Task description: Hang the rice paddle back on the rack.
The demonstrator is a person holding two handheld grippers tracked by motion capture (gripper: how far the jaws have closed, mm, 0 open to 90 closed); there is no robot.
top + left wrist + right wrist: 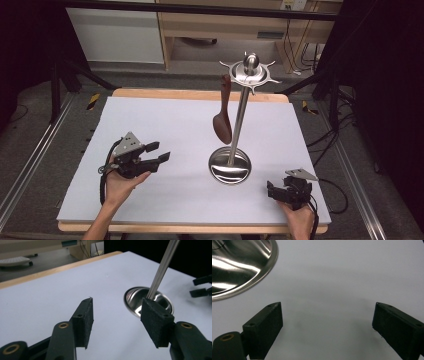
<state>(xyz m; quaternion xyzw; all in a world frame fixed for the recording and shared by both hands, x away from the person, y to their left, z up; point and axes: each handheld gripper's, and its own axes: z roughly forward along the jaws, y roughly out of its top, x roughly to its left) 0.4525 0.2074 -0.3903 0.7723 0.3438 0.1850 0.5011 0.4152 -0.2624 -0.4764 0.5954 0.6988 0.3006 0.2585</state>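
A steel utensil stand rises from a round base (230, 165) at the middle of the white table, its pole (241, 117) topped by a ring of hooks (250, 72). A brown wooden spoon (223, 117) hangs from one hook on the left side, bowl down. My left gripper (161, 151) hovers left of the base, open and pointing at it, with nothing between its jaws (117, 302); the base (135, 296) and pole (162, 267) lie just beyond them. My right gripper (270, 189) sits low at the front right, open (327, 306) over bare table, the base's rim (239, 265) at its upper left.
The white table top (165, 120) has a wooden edge at the back and front. Beyond it stand wooden furniture (225, 25) and dark frame legs. Cables trail on the floor at the right. The right gripper's jaws (201, 286) show far off in the left gripper view.
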